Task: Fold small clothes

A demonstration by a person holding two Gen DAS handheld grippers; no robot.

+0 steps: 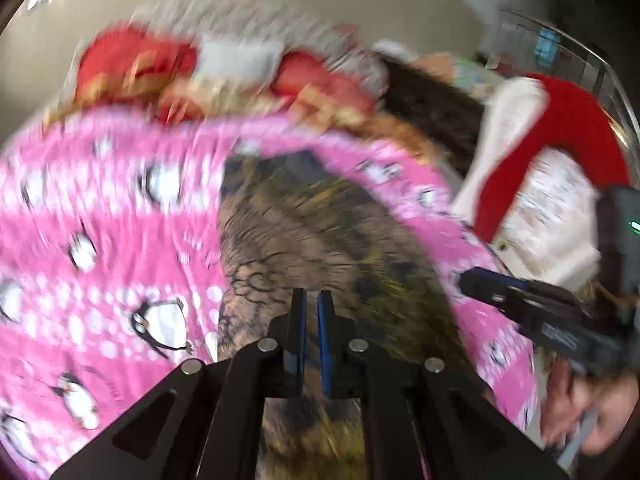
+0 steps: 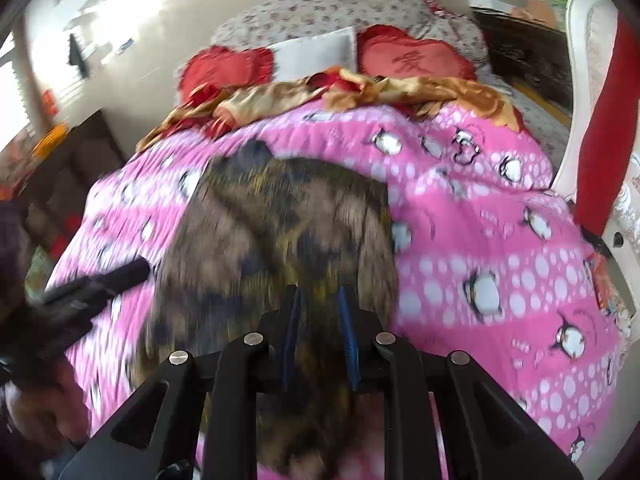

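A brown patterned garment (image 2: pixel 276 232), mid-frame on the pink quilt (image 2: pixel 500 248), is apparently pinched by both closed grippers, left gripper (image 1: pixel 312 300) and right gripper (image 2: pixel 320 296); a fold-over placement is called for next.

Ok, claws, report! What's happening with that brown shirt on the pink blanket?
Left claw shut, right claw shut. Brown garment spread on pink penguin blanket. Nothing in the way.

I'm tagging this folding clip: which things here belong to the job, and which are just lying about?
Job:
brown patterned garment
left gripper
right gripper
pink penguin quilt, the surface under the garment

Lying about:
red heart cushions
white pillow
gold and red cloth
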